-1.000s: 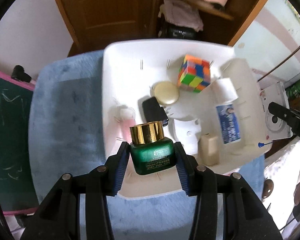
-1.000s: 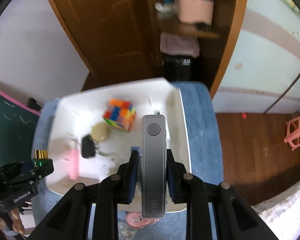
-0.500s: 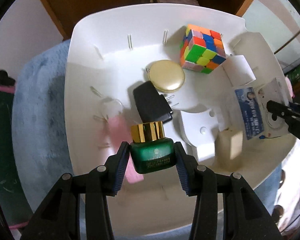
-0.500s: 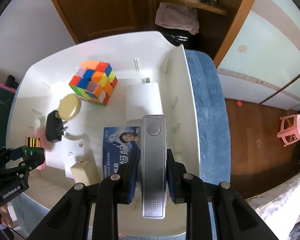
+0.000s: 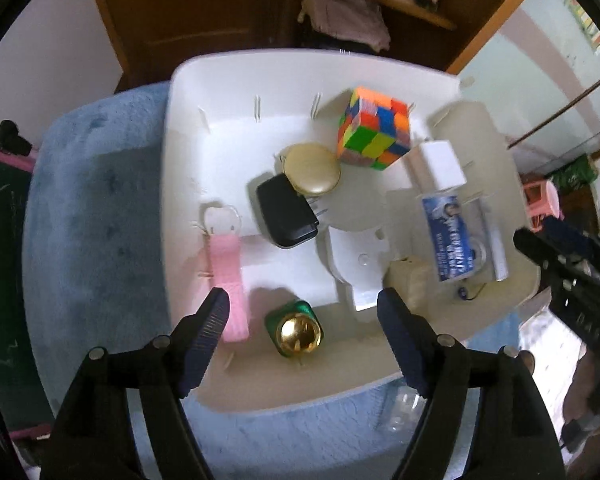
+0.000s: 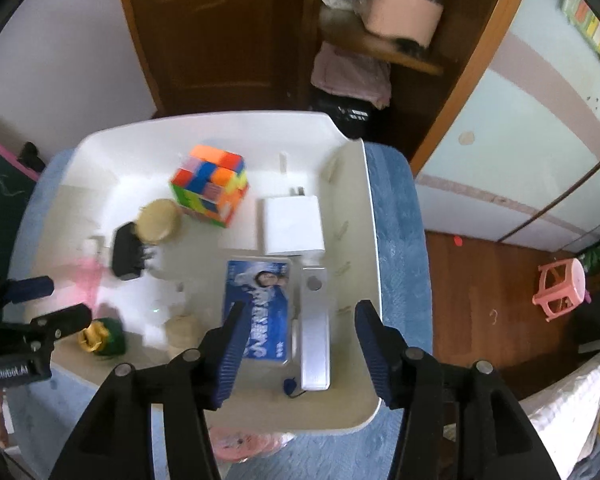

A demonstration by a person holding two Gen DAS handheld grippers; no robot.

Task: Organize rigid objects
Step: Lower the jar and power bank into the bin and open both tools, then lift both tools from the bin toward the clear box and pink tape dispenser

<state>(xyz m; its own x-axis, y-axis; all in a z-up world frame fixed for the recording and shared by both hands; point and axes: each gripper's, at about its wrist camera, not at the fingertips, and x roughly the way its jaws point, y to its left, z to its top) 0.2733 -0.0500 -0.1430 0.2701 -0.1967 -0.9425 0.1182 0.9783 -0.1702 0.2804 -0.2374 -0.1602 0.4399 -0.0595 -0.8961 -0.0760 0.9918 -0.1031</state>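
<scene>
Both drops look done, so the step in hand is really just backing out clean. Your left hand-held gripper (image 5: pixel 302 322) has just been opening and hangs released over the green jar (image 5: pixel 294 330), which stands upright on the tray (image 5: pixel 260 76) floor near the front edge, gold cap up, no pad touching it. Lift straight up here, because the pink strip (image 5: pixel 226 276) lies just beside the left finger and a sideways swing could drag it. Same deal on the right: that hand-held gripper (image 6: pixel 298 354) has just been opening too, and the silver bar (image 6: pixel 315 326) lies flat in the tray between its spread fingers, snug against the blue card (image 6: pixel 260 312) and close to the tray's right wall. Pull away along the fingers so you don't nudge the bar. The cube (image 5: pixel 374 128), the round gold lid (image 5: pixel 311 168), the black plug (image 5: pixel 286 216) and the white charger (image 5: pixel 440 164) sit further back, well clear. The tray rests on a blue fuzzy cloth (image 5: pixel 96 220), so I'd guess it's a bit squishy underneath. Behind it there's a brown wooden door (image 6: pixel 220 32), a shelf with pink stuff, and a pink stool (image 6: pixel 562 284) on the wood floor.
</scene>
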